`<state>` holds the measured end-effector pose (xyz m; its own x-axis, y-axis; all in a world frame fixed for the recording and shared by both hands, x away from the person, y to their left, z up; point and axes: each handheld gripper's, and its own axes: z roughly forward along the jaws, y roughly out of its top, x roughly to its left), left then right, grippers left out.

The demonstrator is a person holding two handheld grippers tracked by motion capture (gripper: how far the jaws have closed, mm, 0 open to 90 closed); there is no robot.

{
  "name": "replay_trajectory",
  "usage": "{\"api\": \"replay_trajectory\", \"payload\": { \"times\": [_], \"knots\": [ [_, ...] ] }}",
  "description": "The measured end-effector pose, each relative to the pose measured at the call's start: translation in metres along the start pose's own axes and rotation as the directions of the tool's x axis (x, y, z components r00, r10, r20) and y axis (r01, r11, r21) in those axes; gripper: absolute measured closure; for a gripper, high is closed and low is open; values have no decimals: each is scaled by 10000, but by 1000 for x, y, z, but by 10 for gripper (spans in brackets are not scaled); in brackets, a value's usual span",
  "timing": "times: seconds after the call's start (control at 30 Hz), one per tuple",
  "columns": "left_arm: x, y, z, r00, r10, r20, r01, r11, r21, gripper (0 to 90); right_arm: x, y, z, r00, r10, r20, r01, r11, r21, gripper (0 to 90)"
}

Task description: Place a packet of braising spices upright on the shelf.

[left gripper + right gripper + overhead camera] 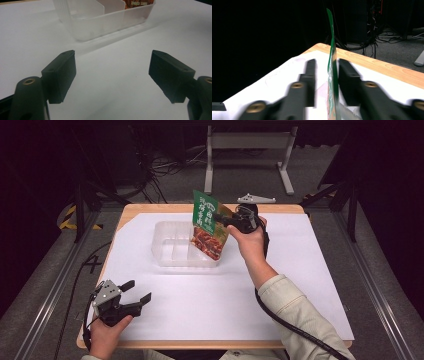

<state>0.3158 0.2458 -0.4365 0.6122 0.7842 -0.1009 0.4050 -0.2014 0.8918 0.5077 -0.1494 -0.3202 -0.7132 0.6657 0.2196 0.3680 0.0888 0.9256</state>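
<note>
A green and red snack packet (207, 222) stands tilted in the right compartment of a clear plastic tray (167, 262) at the table's middle back. My right gripper (220, 219) is at the packet's upper right edge. In the right gripper view the packet (332, 75) runs edge-on between the jaws; the right jaw touches it, while the blurred left jaw stands a small gap away, so the gripper (326, 65) is open. My left gripper (138, 291) rests open near the front left. Its jaws (112, 72) hold nothing and face the tray (100, 25).
White paper (300, 270) covers most of the wooden table (150, 209). The tray has several dividers. A white metal stand (247, 142) and cables lie on the floor beyond the table. A cable trails from the right gripper along the sleeve.
</note>
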Motion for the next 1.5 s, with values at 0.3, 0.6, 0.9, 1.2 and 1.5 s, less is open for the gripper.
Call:
{"api": "replay_trajectory", "payload": {
  "times": [0.3, 0.6, 0.9, 1.2, 1.5],
  "knots": [
    [0, 2, 6, 9999, 49, 96, -49, 10000, 42, 226, 6, 5, -19, 9955, -946, -75, 945, 9954, -150, 348],
    [-2, 5, 10, 9997, 182, 181, -183, 9998, 51, 226, 5, 2, -56, 9922, -1218, -264, 1210, 9922, -297, 296],
    [-3, 8, 17, 9992, 228, 320, -232, 9997, 98, 225, -2, -9, -108, 9936, -1076, -333, 1050, 9919, -718, 297],
    [-5, 11, 23, 9984, 391, 402, -395, 9992, 113, 224, -6, -18, -146, 9928, -1181, -199, 1168, 9916, -548, 271],
    [-5, 12, 24, 9981, 395, 471, -399, 9992, 89, 221, -12, -32, -169, 9916, -1258, -301, 1249, 9917, -300, 234]
  ]
}}
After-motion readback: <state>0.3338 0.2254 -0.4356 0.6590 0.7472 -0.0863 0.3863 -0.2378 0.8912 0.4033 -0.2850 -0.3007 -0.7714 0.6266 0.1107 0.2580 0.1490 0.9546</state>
